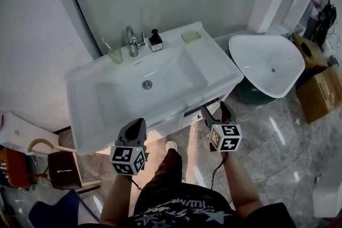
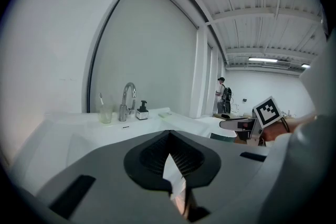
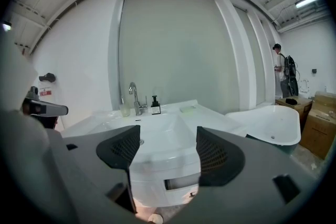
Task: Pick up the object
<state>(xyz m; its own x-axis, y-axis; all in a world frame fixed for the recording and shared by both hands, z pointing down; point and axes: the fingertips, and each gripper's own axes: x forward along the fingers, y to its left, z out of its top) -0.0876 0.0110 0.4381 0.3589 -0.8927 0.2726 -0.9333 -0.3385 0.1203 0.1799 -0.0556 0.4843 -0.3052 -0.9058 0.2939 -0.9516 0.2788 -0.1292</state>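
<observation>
On the back ledge of a white washbasin (image 1: pixel 107 109) stand a clear glass with a toothbrush (image 1: pixel 114 54), a chrome tap (image 1: pixel 132 41), a dark-capped soap bottle (image 1: pixel 155 40) and a pale green soap bar (image 1: pixel 191 36). Both grippers hover in front of the basin's near edge, well short of those items. My left gripper (image 1: pixel 136 126) is shut with nothing in it; its jaws (image 2: pixel 169 136) meet. My right gripper (image 1: pixel 216 112) is open and empty, and its jaws (image 3: pixel 168 147) frame the basin front. The bottle (image 3: pixel 155 106) and glass (image 2: pixel 105 114) show far ahead.
A white freestanding tub (image 1: pixel 267 64) sits to the right on the marble floor, with cardboard boxes (image 1: pixel 320 91) beyond it. A brown stool (image 1: pixel 63 168) and clutter lie at lower left. A person (image 1: pixel 322 5) stands far back right. My own legs are below.
</observation>
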